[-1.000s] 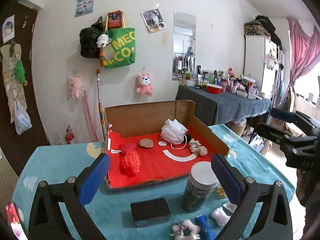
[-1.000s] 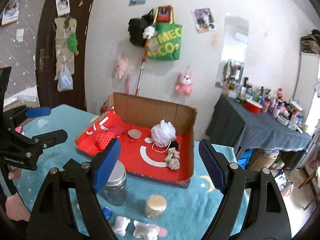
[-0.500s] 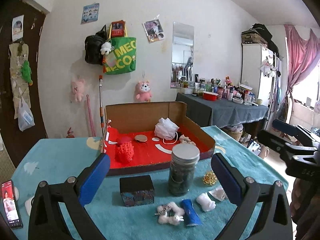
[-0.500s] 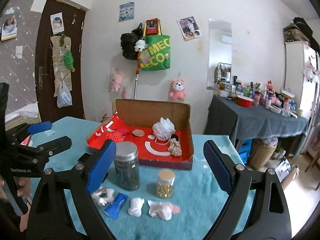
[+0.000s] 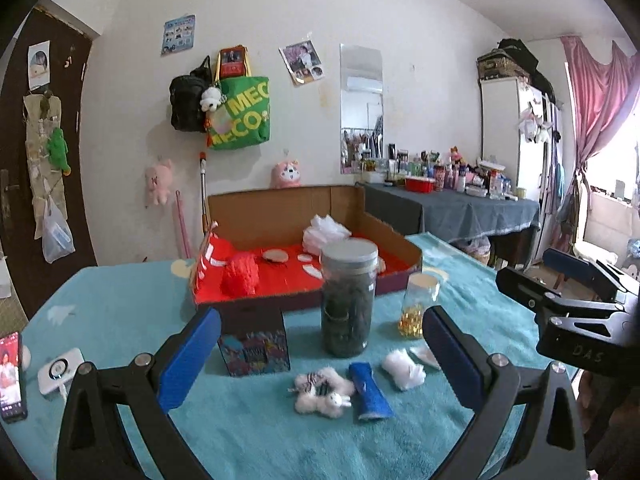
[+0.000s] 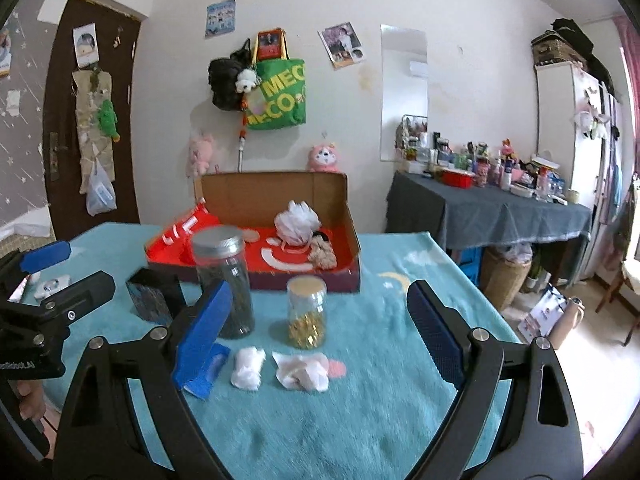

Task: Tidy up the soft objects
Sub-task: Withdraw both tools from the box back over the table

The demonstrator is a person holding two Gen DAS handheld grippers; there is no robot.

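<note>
Soft bits lie in a row on the teal cloth (image 5: 120, 320): a fluffy white toy (image 5: 322, 394), a blue roll (image 5: 370, 392), a white wad (image 5: 404, 368) and crumpled tissue (image 6: 304, 372). Behind stand two jars and a red-lined box (image 5: 304, 280). Both grippers, left (image 5: 320, 356) and right (image 6: 316, 324), gape wide, holding nothing.

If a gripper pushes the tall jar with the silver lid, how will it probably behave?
The tall jar looks narrow for its height and stands on soft blanket, so it may tip. It seems full of dark contents, probably fairly heavy. Its clear wall looks smooth, perhaps slippery.
</note>
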